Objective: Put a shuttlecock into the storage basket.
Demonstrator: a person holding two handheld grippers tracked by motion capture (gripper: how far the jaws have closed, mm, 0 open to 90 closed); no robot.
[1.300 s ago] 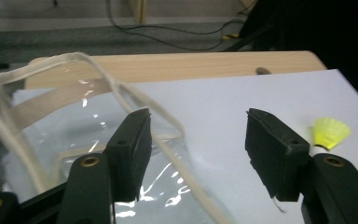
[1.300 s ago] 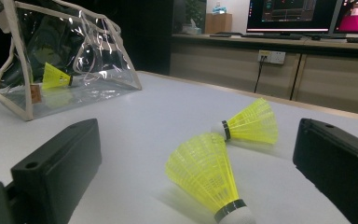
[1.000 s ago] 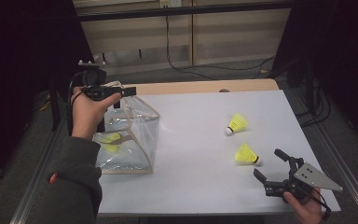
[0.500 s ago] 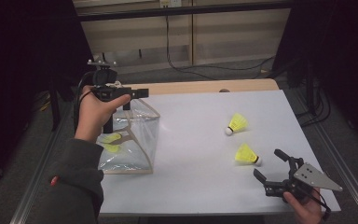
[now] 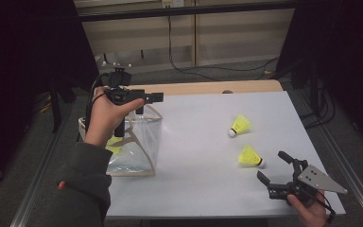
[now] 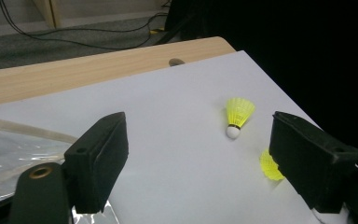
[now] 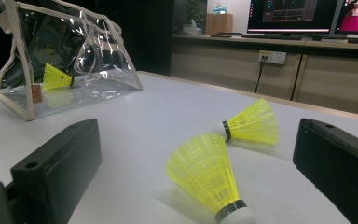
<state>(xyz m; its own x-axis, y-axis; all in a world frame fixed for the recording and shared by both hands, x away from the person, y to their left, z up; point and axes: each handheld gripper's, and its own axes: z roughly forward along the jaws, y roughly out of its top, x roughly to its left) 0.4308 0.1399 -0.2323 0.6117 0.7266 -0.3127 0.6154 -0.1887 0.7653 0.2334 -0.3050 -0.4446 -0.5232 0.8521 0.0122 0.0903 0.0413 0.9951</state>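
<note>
Left gripper [image 5: 144, 98] hung empty above the bag [image 5: 131, 144], its jaws spread wide and turned toward 3 o'clock, so that its own view looked across the table [image 5: 194, 142] at the two loose shuttlecocks; I judged it was lined up for the next pick rather than doing anything at the bag. Right gripper [image 5: 275, 169] sat low at the table's 5 o'clock corner, jaws also parted and holding nothing, pointed toward 11 o'clock at the near shuttlecock [image 5: 249, 157]. From its own view that shuttlecock [image 7: 209, 182] lay between the two jaws' lines but ahead of them, not yet touched, which suggested a grasp being prepared.

Table was white-topped, with a wooden strip along its 12 o'clock edge. Bag, clear plastic with pale trim, stood at 9 o'clock with its mouth upward, probably so that things could be dropped in from above. One yellow shuttlecock [image 7: 56, 77] already lay inside it, on its side.

Near shuttlecock lay with its white cork toward 4 o'clock. Far shuttlecock [image 5: 238, 126] lay just beyond it toward 11 o'clock, apart from it, cork toward 7 o'clock. Both were outside the bag, well apart from it.
</note>
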